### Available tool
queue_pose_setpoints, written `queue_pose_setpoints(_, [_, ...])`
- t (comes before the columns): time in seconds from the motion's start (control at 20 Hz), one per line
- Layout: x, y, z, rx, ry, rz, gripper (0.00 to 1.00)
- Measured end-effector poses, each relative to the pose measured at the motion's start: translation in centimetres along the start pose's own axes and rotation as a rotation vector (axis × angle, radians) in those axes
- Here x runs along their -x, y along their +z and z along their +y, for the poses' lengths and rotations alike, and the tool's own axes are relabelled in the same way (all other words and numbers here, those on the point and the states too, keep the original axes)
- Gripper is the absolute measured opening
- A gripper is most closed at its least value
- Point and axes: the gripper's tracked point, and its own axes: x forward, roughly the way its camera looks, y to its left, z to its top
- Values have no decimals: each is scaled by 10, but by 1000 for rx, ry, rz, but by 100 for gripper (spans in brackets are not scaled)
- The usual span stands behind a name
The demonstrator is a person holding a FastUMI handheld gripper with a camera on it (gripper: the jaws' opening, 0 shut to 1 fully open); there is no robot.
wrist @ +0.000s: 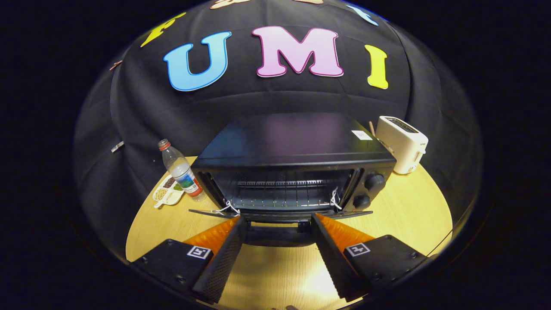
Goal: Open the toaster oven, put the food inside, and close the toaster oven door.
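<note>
Facing the black, boxy metal toaster oven [297,168] head-on, the gripper [279,223] sits low over the pale wood-grain tabletop [404,211] with its two fingers spread wide apart, nothing between them. The inner pads [224,258] show a fine ribbed or dimpled texture; each finger carries a small square printed marker on its upper block.

The oven's glass-fronted door [280,214] is folded down flat, seen nearly edge-on as a thin dark slab just ahead of the fingertips, its dark curved handle bulging toward the gripper in the gap between the fingers. White cord is tied at both door hinges. Inside the cavity a wire rack [280,196] of thin parallel metal rods spans the width; no food is visible on it. Two round black knobs [371,189] stack vertically on the oven's right panel. The flat top is glossy and bears a small white sticker near the right rear corner.

Left of the oven stands a clear plastic water bottle [181,170] with a red cap, and just beside it lies a cream divided dish [168,193] holding grains or seeds. Right of and behind the oven sits a cream, rounded-corner slot toaster [402,144].
</note>
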Motion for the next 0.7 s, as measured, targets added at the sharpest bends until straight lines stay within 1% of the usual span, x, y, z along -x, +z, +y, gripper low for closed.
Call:
queue_pose_setpoints(0.1, [5,-29,-5,24,3,63,97])
queue_pose_setpoints(0.2, [7,-58,-6,20,17,141,97])
queue_pose_setpoints(0.3, [8,-70,-10,8,21,194,97])
queue_pose_setpoints(0.5, [16,-57,-19,37,39,165,97])
queue_pose_setpoints(0.6, [27,-51,-25,0,63,161,98])
queue_pose_setpoints(0.7, [43,-38,-49,-41,73,151,98])
